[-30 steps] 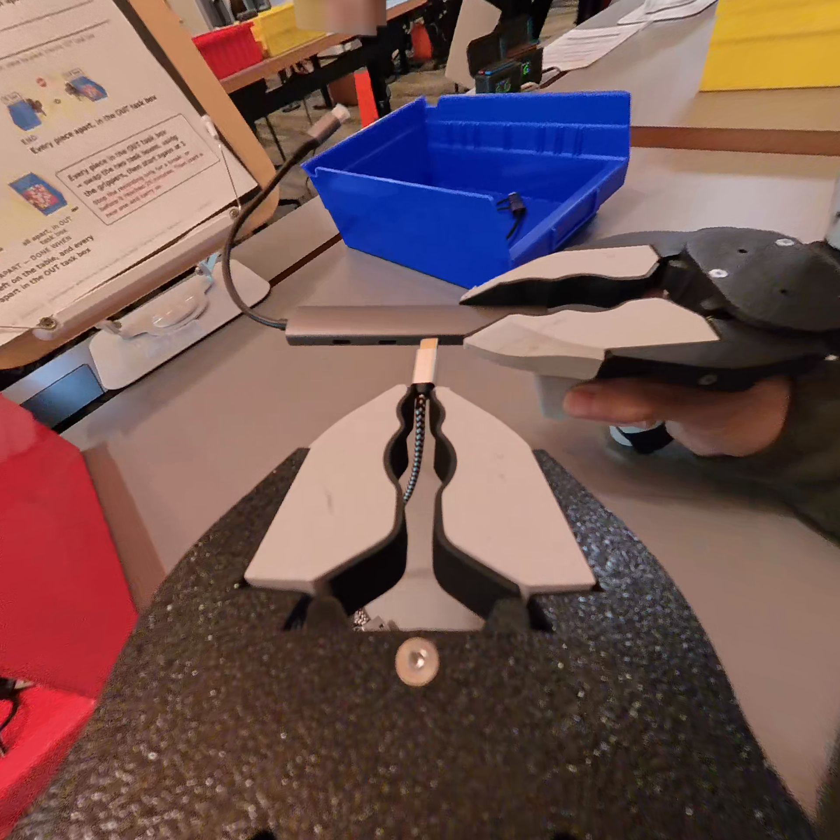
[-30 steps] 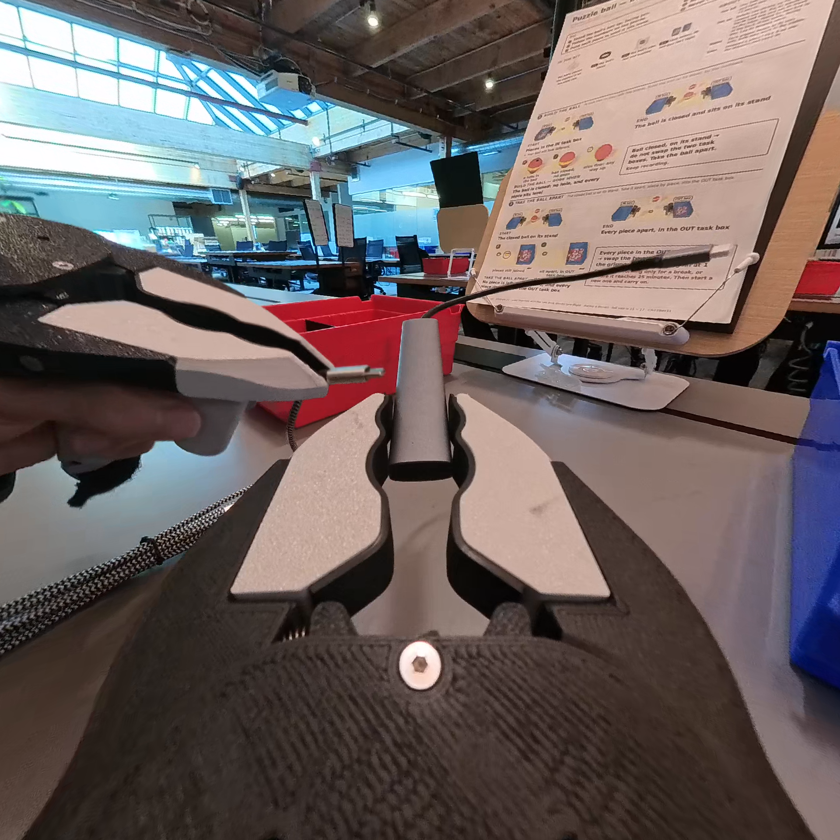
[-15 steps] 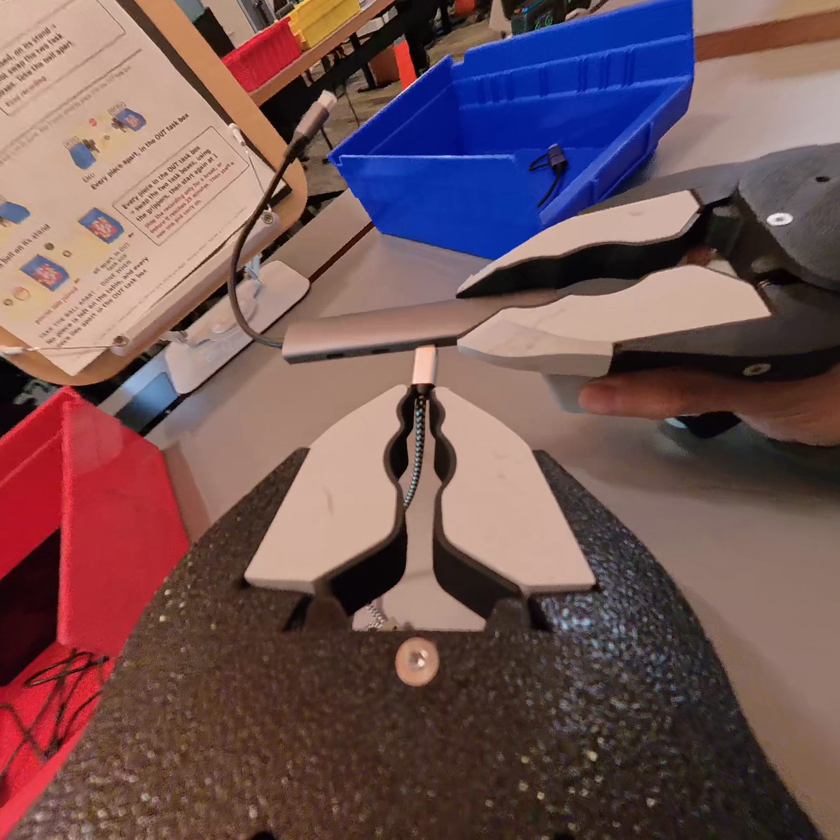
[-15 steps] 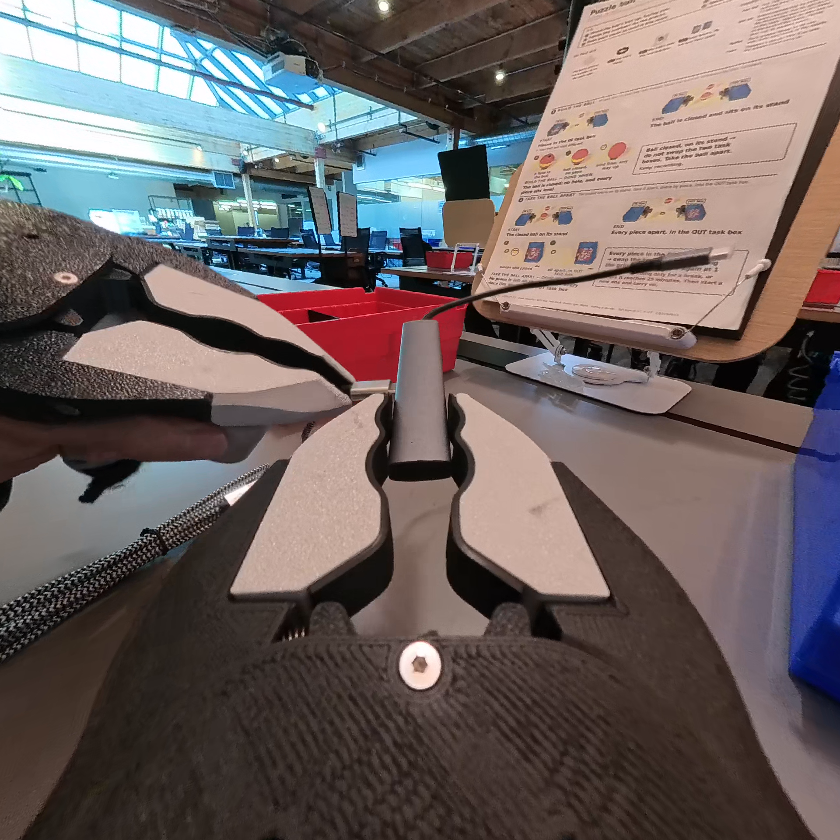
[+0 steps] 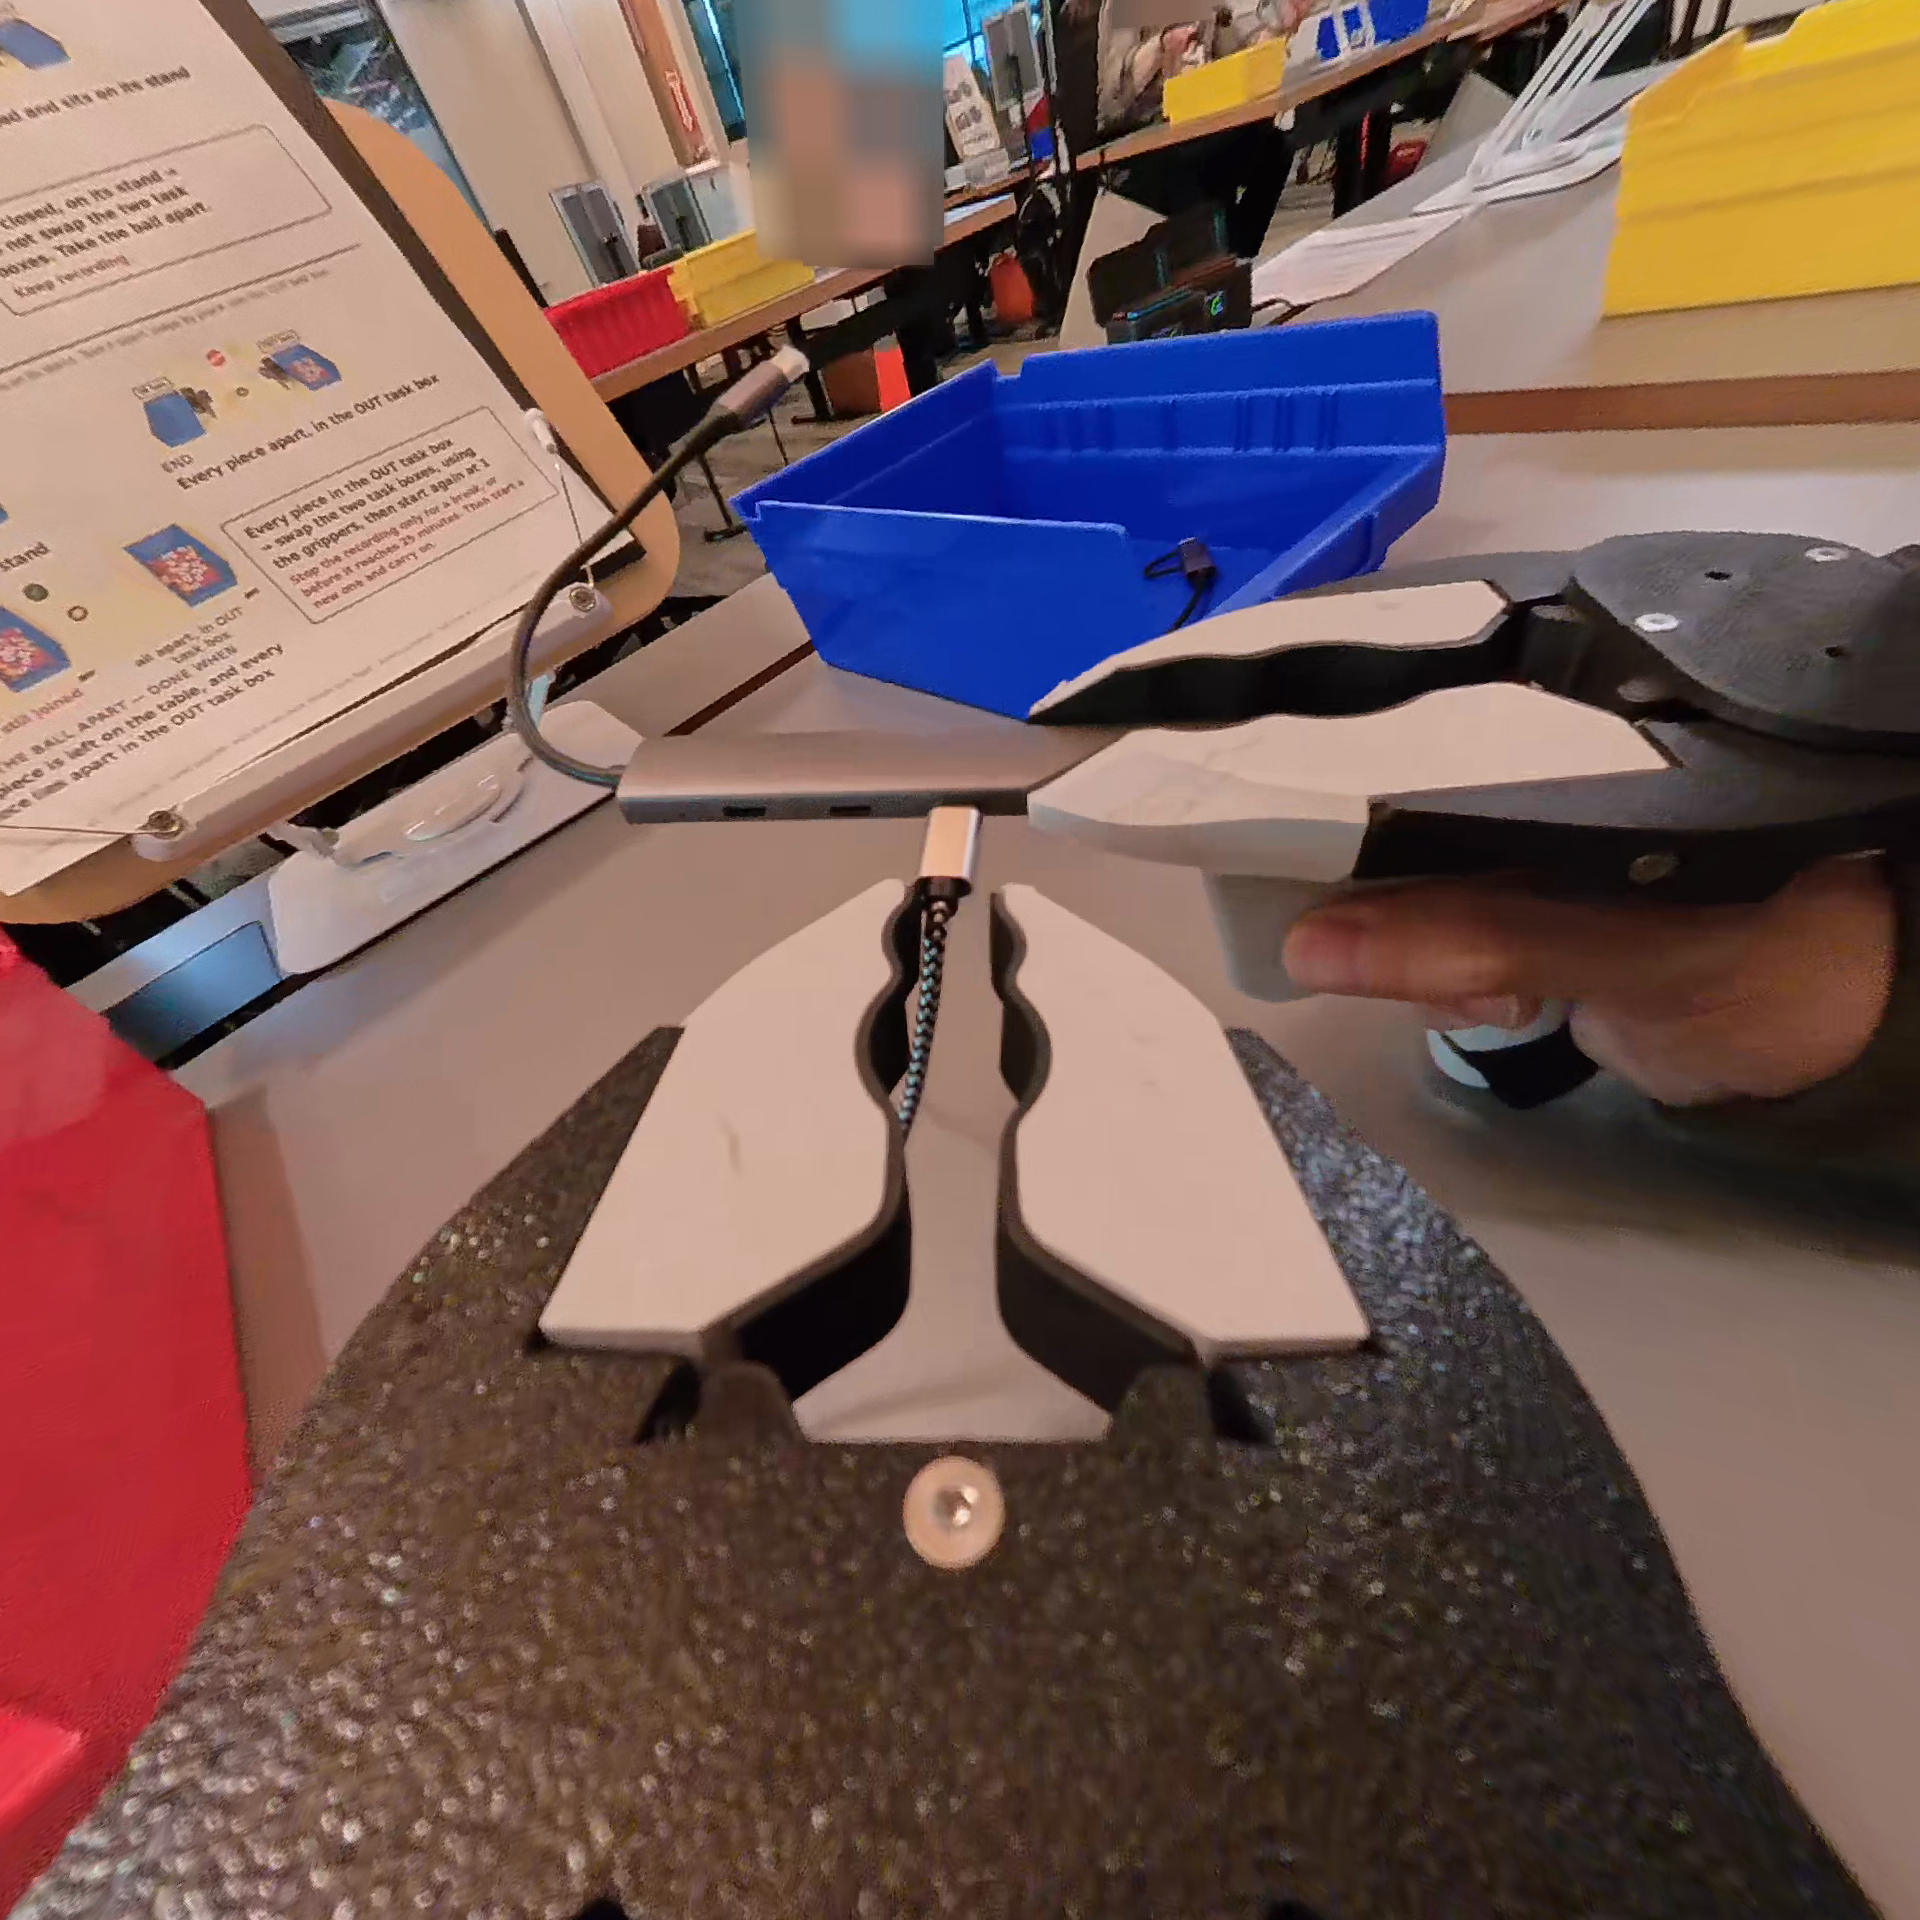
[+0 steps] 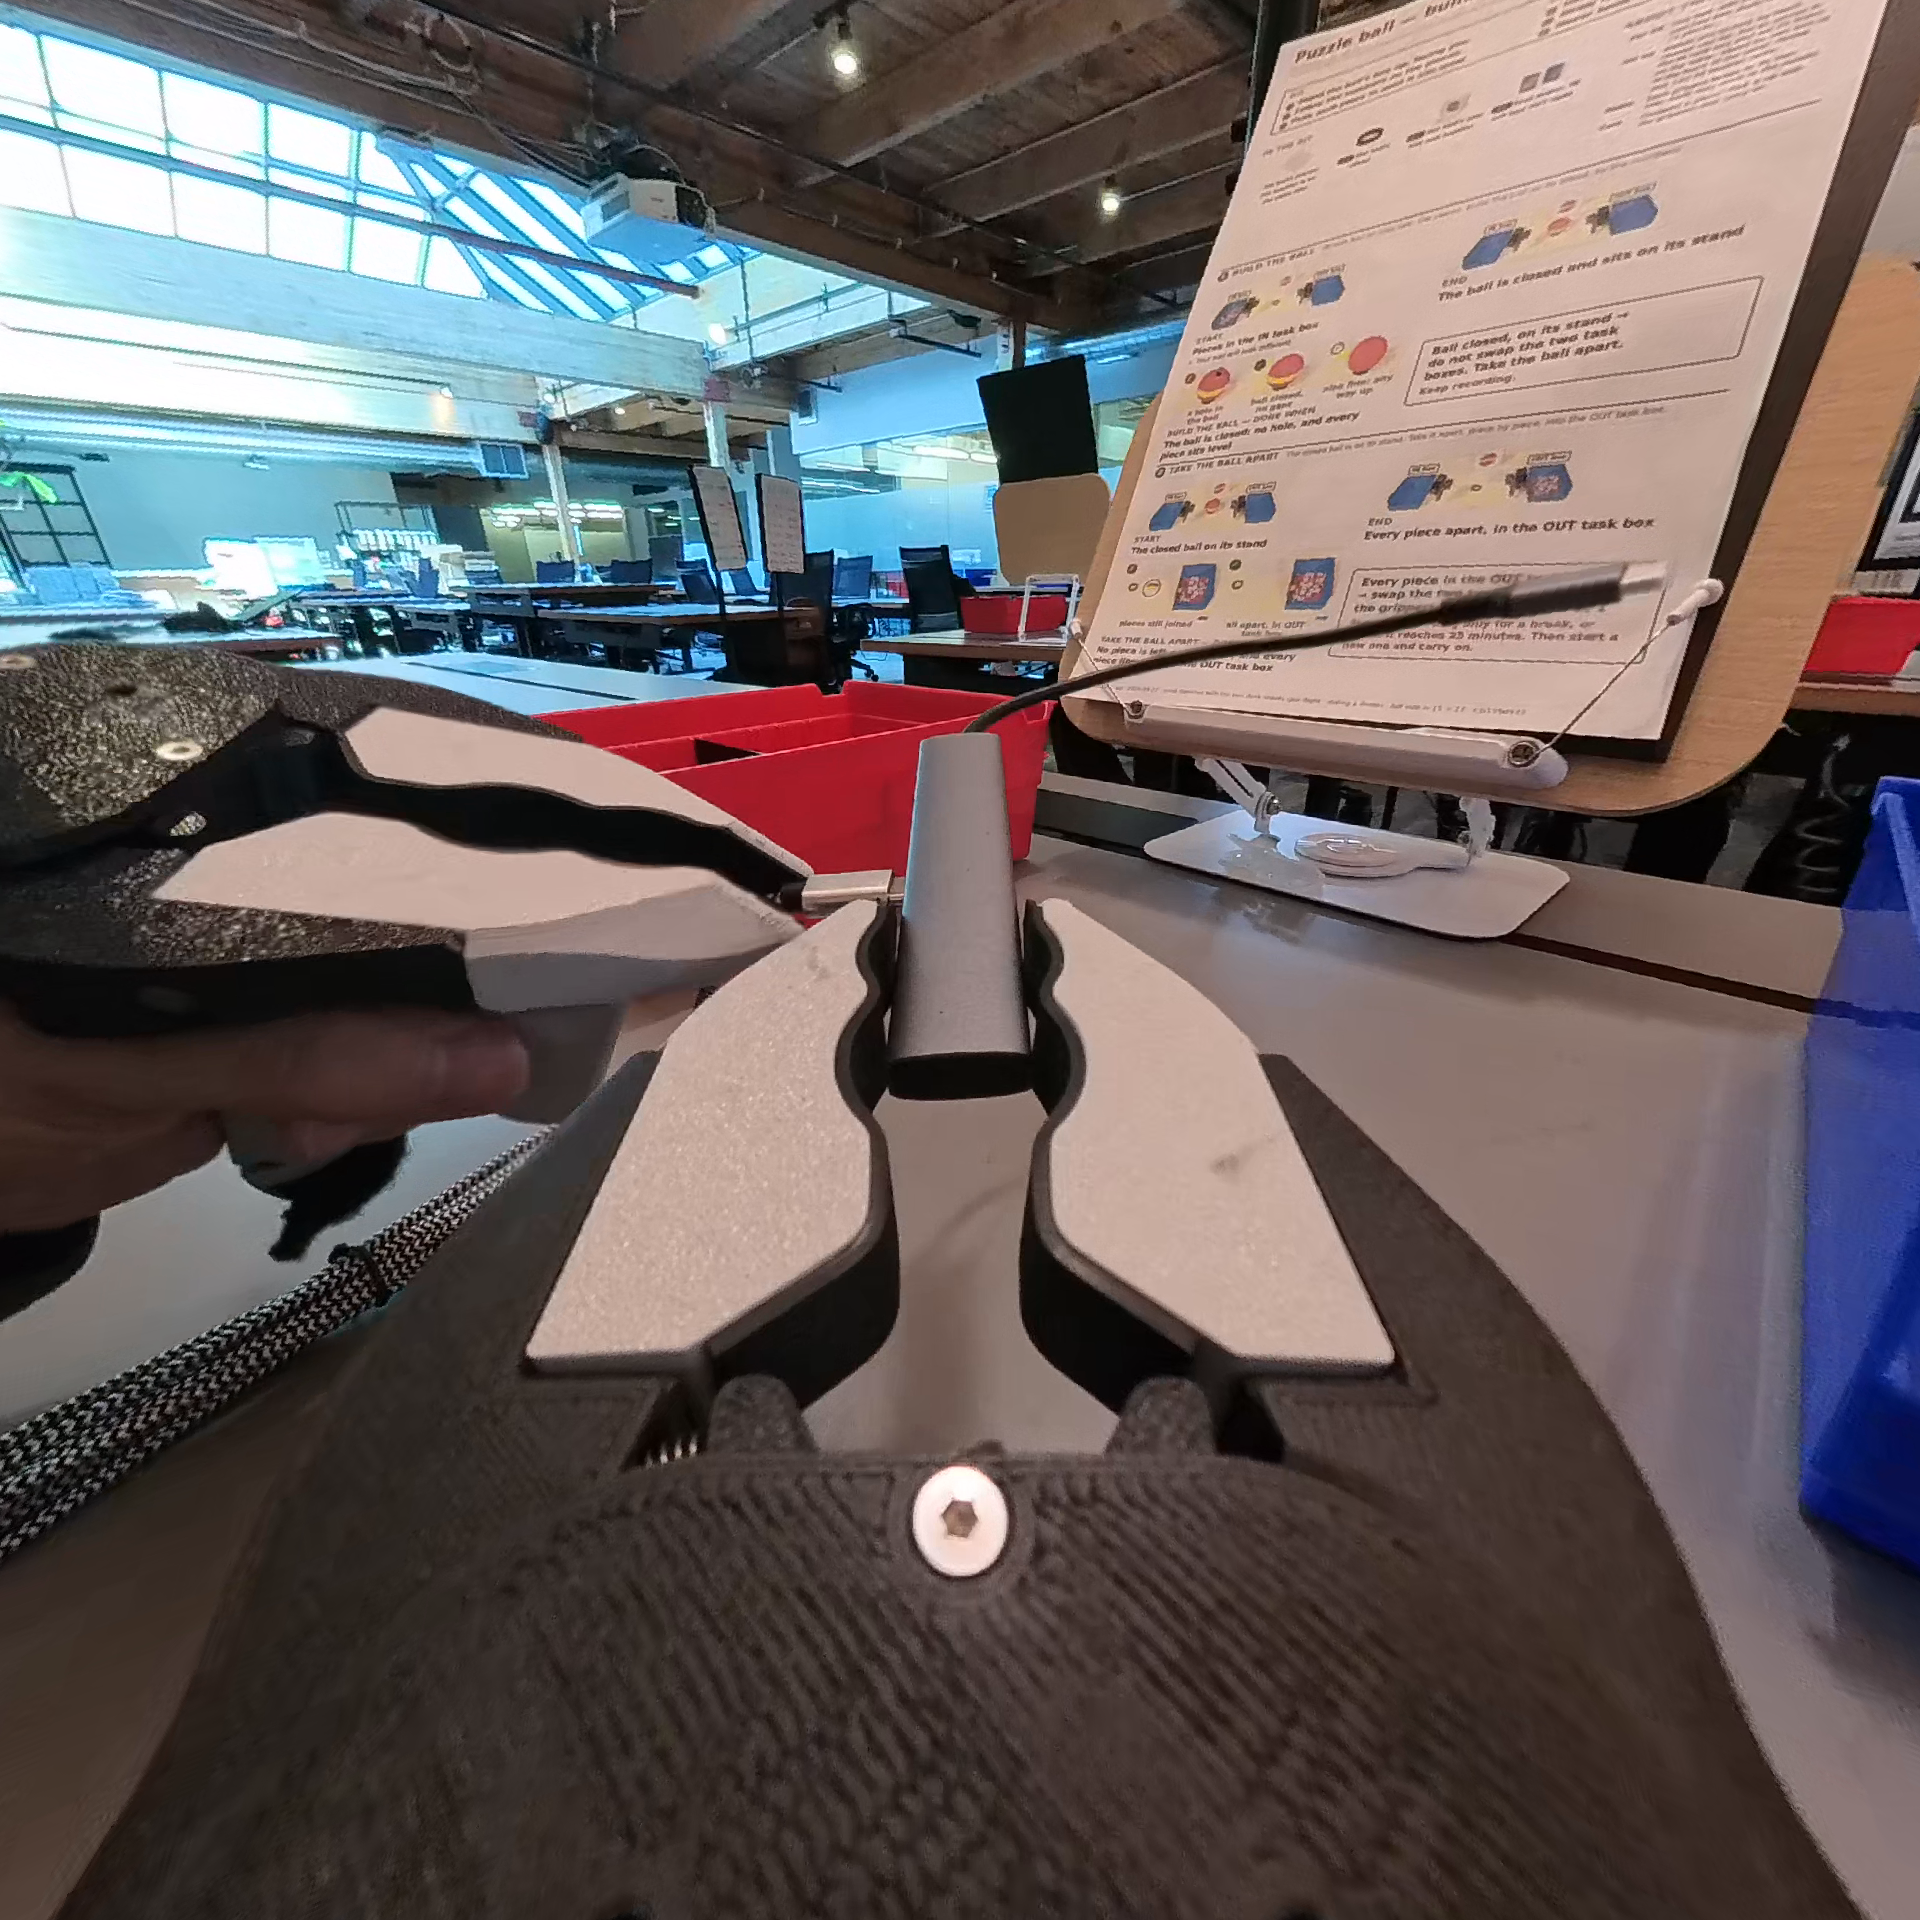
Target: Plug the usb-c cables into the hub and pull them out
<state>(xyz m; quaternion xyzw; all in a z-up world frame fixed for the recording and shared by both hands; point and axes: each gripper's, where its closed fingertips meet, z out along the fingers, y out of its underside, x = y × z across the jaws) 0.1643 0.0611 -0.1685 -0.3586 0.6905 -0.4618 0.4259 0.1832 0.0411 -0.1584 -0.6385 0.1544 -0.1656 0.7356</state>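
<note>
Left gripper (image 5: pixel 948 904) had loosened around braided cable (image 5: pixel 928 982), plug seated in hub (image 5: pixel 831 774); right gripper (image 6: pixel 956 914) clenched hub

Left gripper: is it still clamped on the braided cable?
No: the left gripper's fingers stand apart, and the braided cable runs loose between them, its plug at the hub.

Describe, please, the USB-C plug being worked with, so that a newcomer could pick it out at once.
Start at the blue bin on the grey table; in front of it the right gripper holds a flat grey hub level in the air. The plug is the short silver shell meeting the hub's near edge. It alone trails a black-and-white braided cable, which runs back between the left gripper's jaws.
</note>
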